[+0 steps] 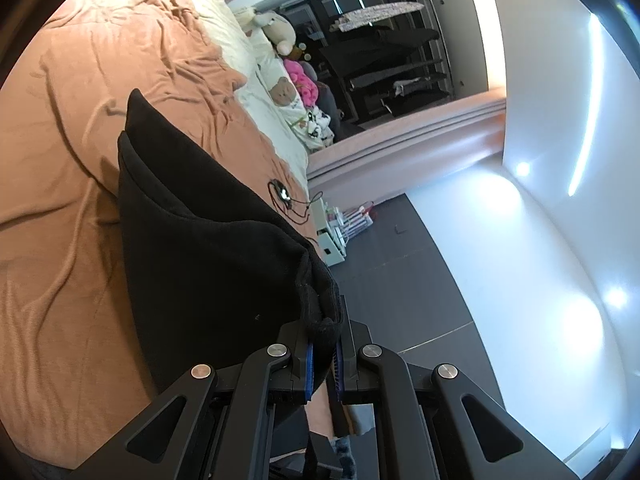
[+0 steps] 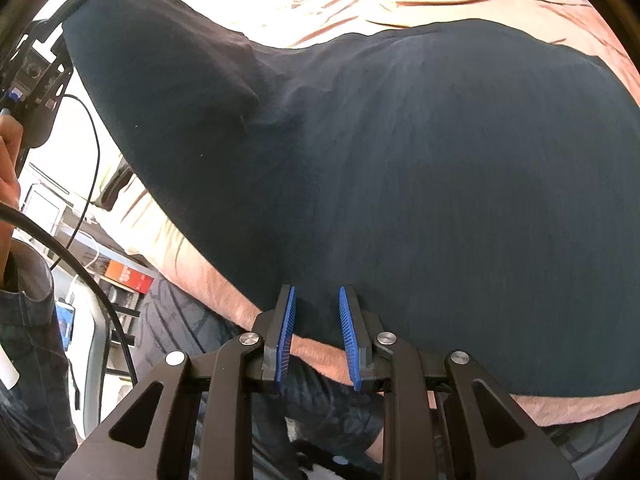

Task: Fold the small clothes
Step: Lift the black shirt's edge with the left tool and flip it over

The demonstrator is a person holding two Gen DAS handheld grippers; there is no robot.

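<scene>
A black garment lies on the peach blanket of a bed, with one corner lifted off it. My left gripper is shut on that bunched corner, and the cloth runs taut from its blue pads down to the bed. In the right wrist view the same garment spreads wide across the blanket. My right gripper hovers at the garment's near edge. Its blue pads stand apart with nothing pinched between them. A hand at the far left holds the left gripper's body.
Pillows and plush toys line the head of the bed. A small device on a cord lies on the blanket near the bed's edge. A white storage unit stands on the dark floor. A cable and an orange box sit at the left.
</scene>
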